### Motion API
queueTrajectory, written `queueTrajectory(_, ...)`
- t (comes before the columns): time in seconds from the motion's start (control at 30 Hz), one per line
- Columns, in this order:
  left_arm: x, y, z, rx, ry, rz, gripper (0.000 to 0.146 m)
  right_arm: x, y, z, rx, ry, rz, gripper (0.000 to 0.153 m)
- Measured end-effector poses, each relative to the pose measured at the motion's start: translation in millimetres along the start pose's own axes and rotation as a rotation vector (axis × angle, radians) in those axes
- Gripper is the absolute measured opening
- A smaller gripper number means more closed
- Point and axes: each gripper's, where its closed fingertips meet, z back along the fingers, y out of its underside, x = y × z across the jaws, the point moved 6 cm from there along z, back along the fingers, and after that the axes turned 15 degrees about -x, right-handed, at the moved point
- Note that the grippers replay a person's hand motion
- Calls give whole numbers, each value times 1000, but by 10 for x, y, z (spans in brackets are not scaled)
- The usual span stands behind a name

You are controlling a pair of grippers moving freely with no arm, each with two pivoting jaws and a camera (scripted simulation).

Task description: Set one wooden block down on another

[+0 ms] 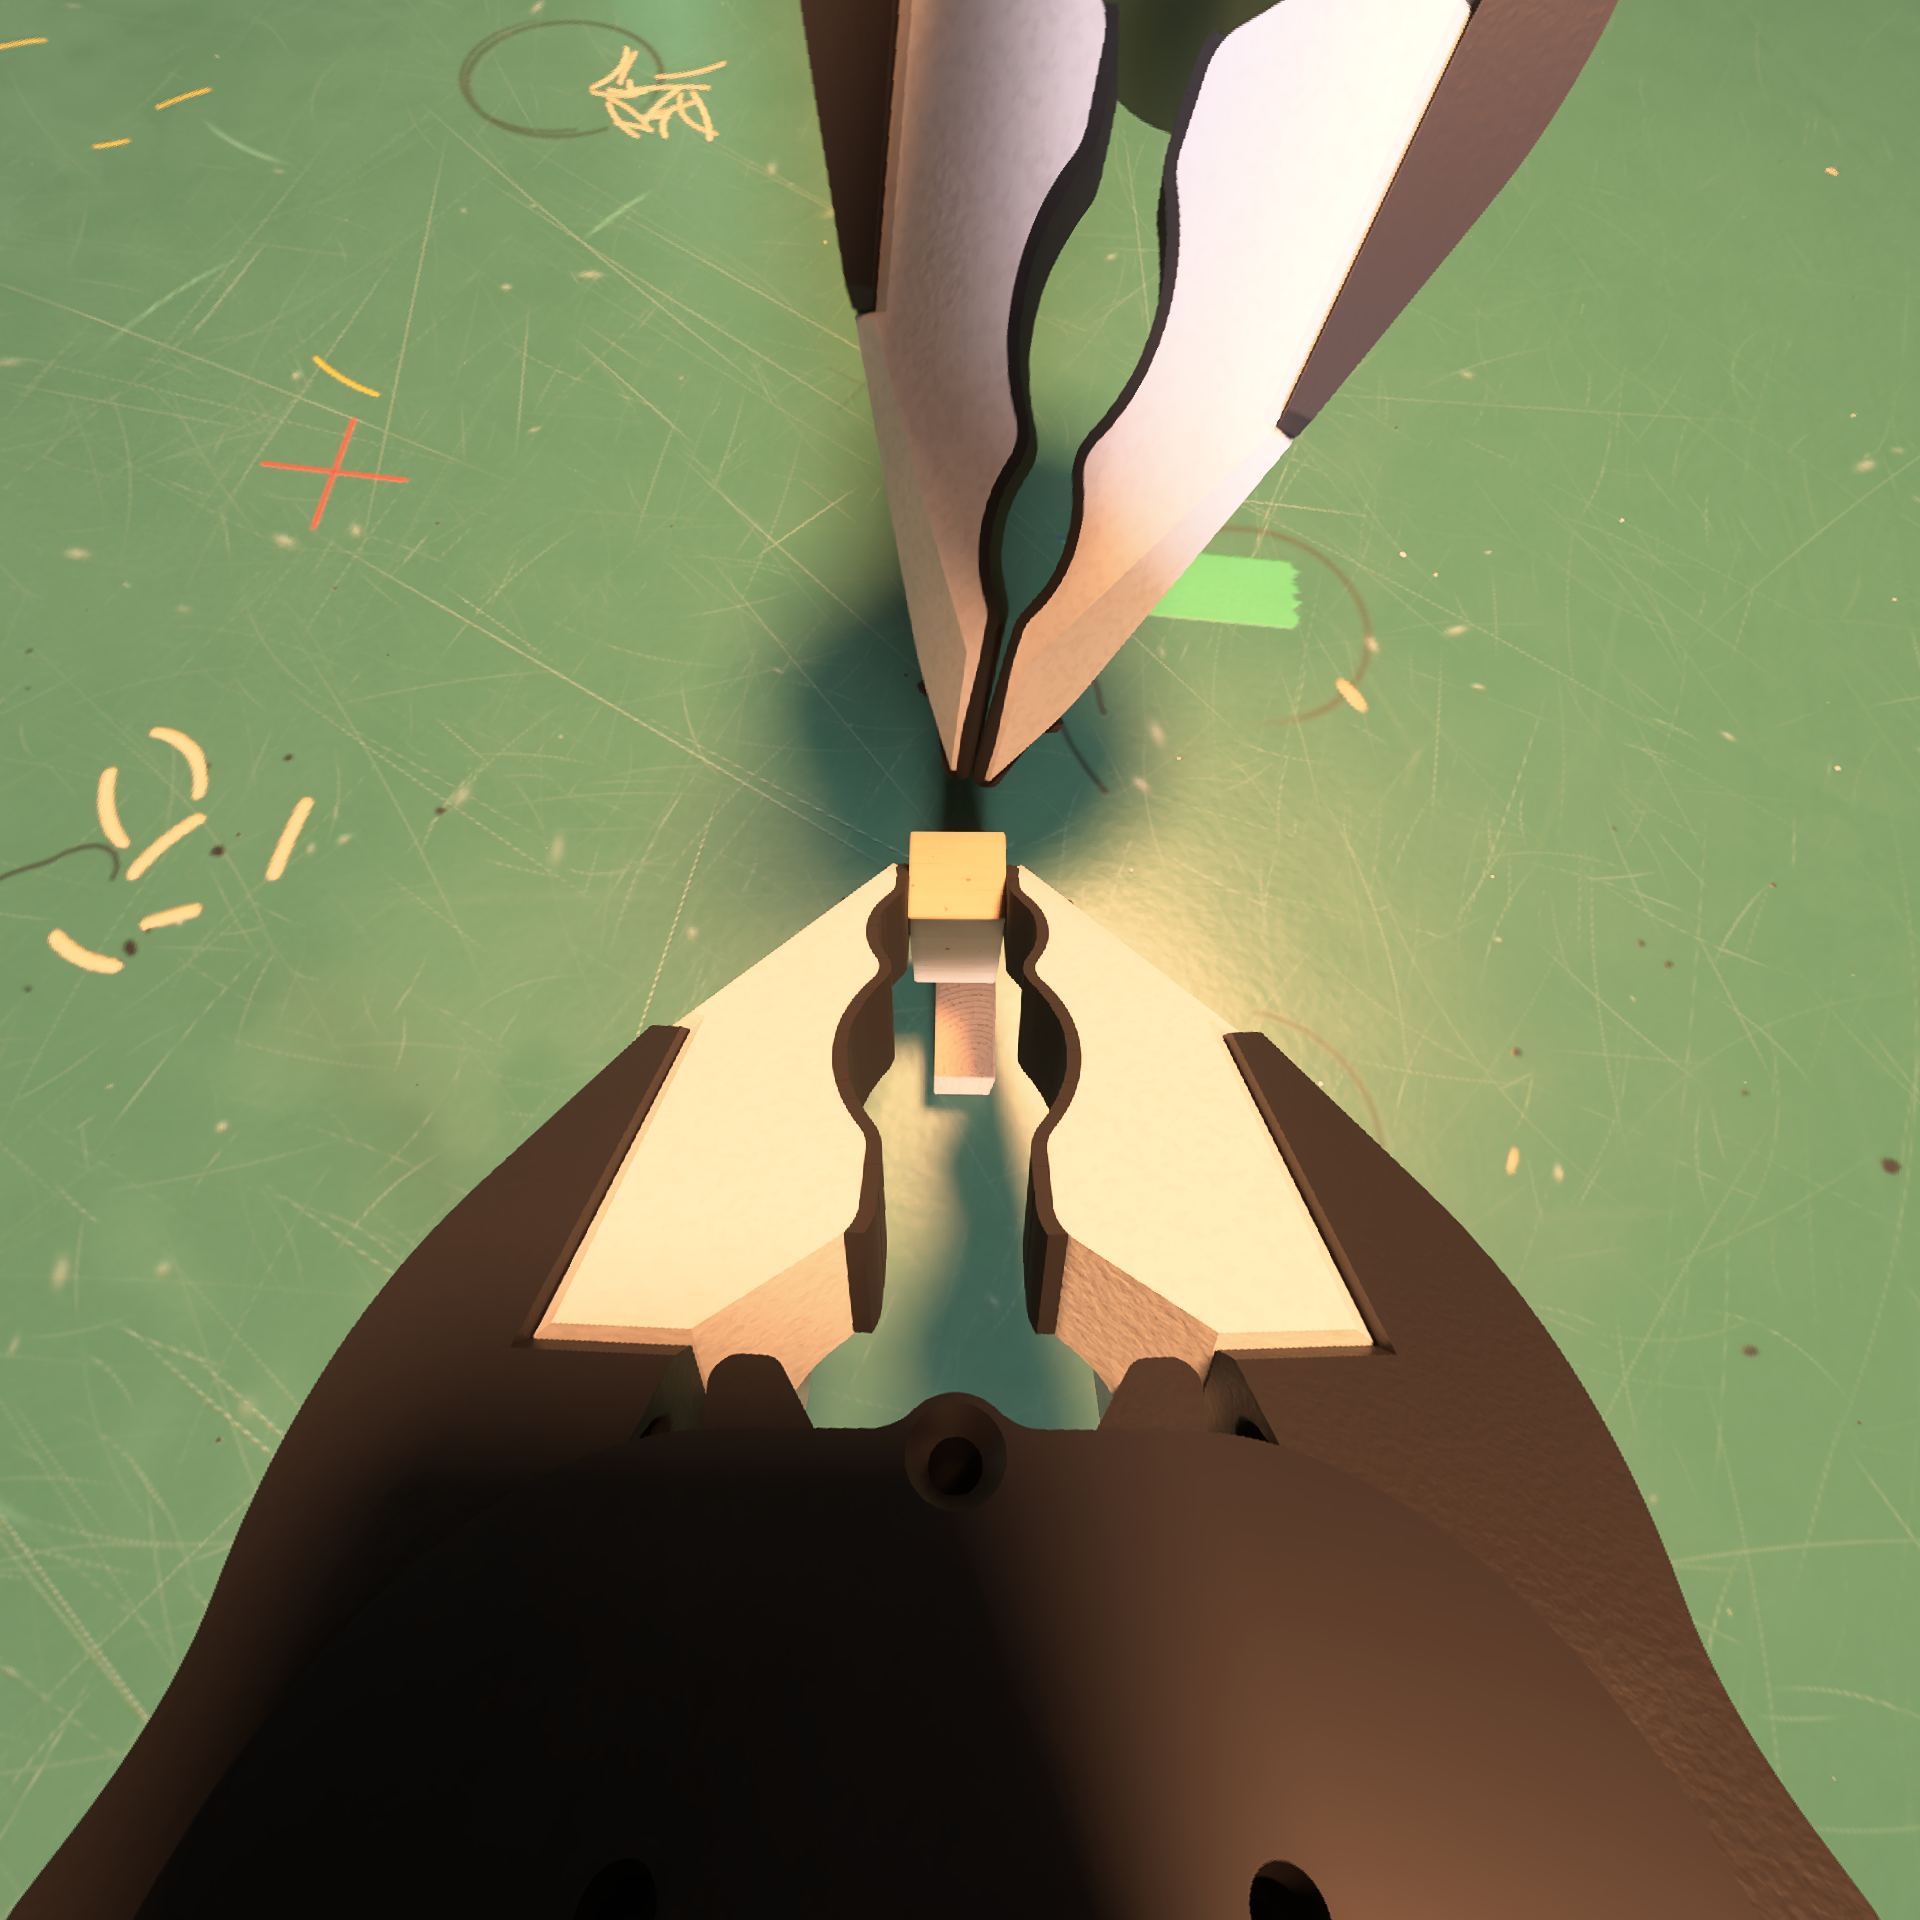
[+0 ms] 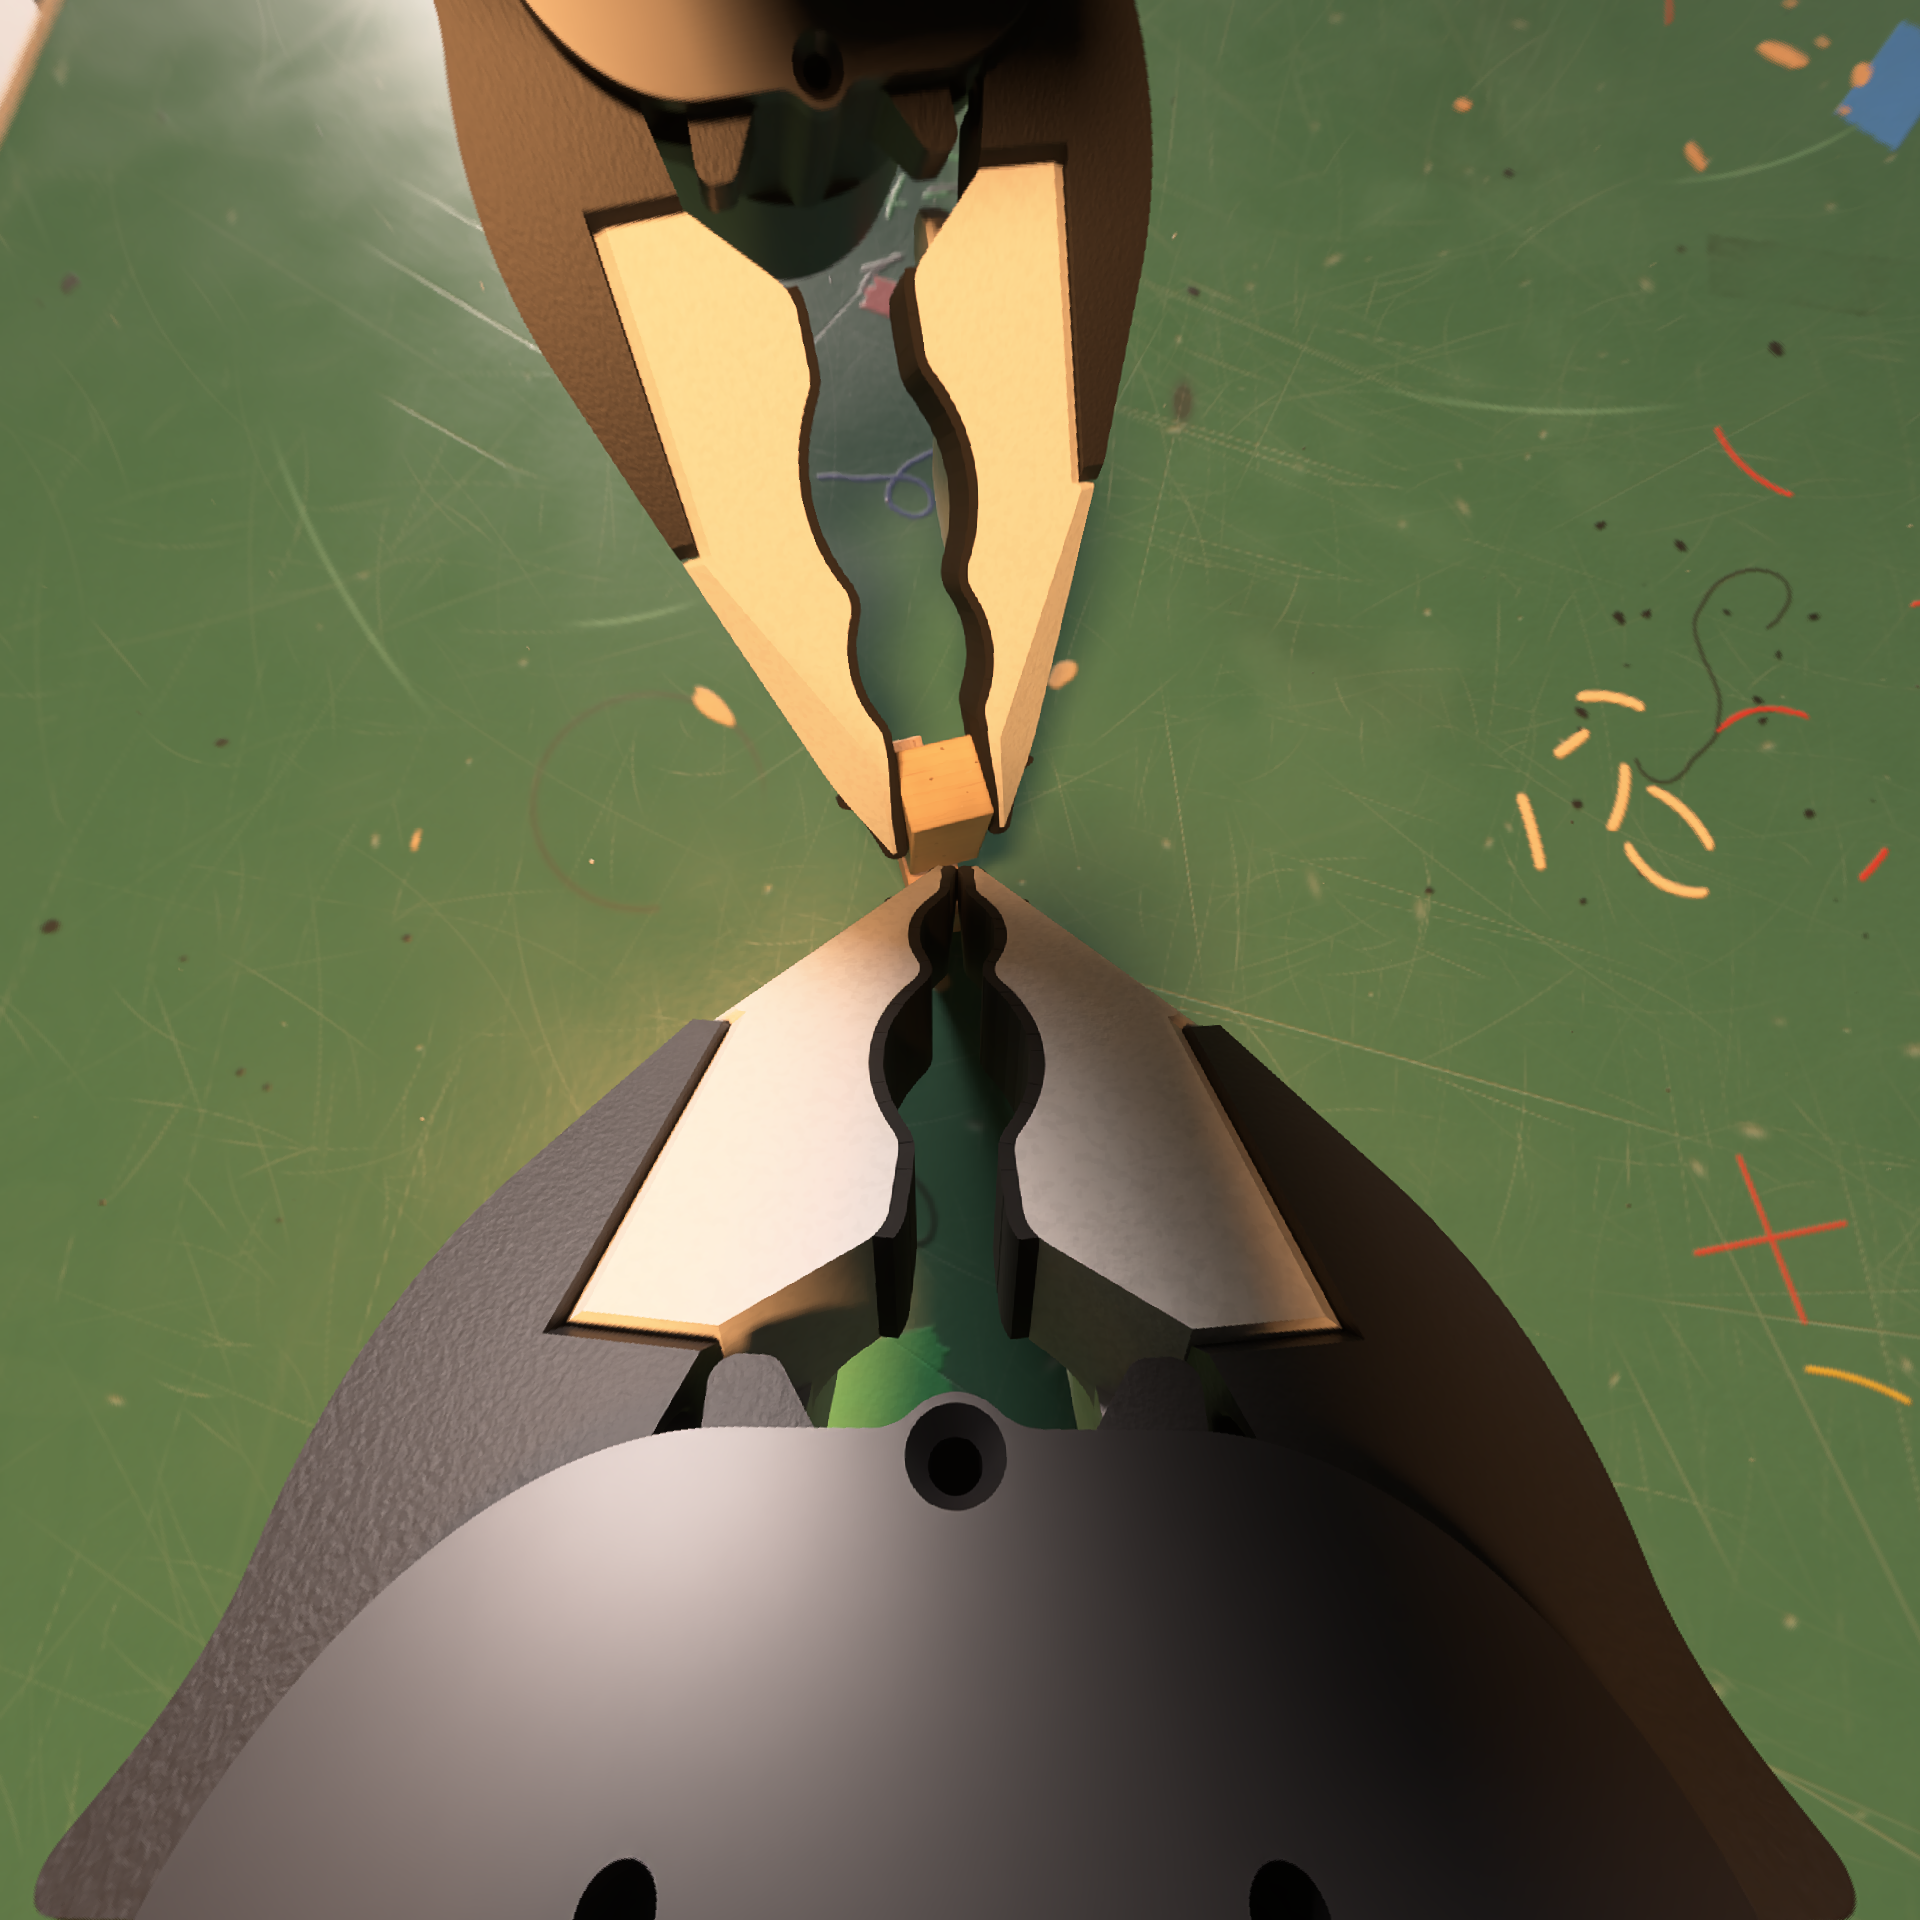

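Note:
My left gripper [image 1: 956, 883] is shut on a small wooden block [image 1: 956, 878], pinched at the fingertips. A second wooden block [image 1: 964, 1039] shows between the fingers, lower down on the green mat [image 1: 416, 1143]. I cannot tell whether the two blocks touch. My right gripper [image 2: 956, 878] is shut and empty, tip to tip with the left one. In the left wrist view it [image 1: 971, 774] points in from the top, just beyond the held block. In the right wrist view the left gripper [image 2: 940, 821] holds the block [image 2: 940, 795].
The mat is scratched and marked with chalk-like strokes. A bright green tape patch [image 1: 1236, 592] lies behind the right gripper and a red cross [image 1: 332, 473] to the left. A blue scrap [image 2: 1886, 94] and the mat's pale edge [image 2: 16, 62] lie far off.

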Motion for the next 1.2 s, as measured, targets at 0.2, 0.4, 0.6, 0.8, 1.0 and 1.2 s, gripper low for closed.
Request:
queueTrajectory(0.2, -25, 46, 15, 3, -8, -2, 17, 8, 15, -97, 94, -32, 56, 0)
queueTrajectory(0.4, -36, 49, -3, 1, -20, -16, 17, 16, -3, -110, 140, -38, 63, 0)
queueTrajectory(0.6, -40, 54, 2, -4, -7, -10, 17, 28, -29, -142, 189, -54, 69, 0)
queueTrajectory(0.8, -31, 57, 34, -28, -1, -6, 17, 4, -24, -149, 182, -58, 4, 0)
queueTrajectory(1.0, -31, 51, 34, -32, -10, -35, 17, -17, -12, -146, 168, -53, -48, 0)
queueTrajectory(1.2, -37, 44, -4, -11, -13, -77, 19, -20, -9, -142, 160, -53, -51, 0)
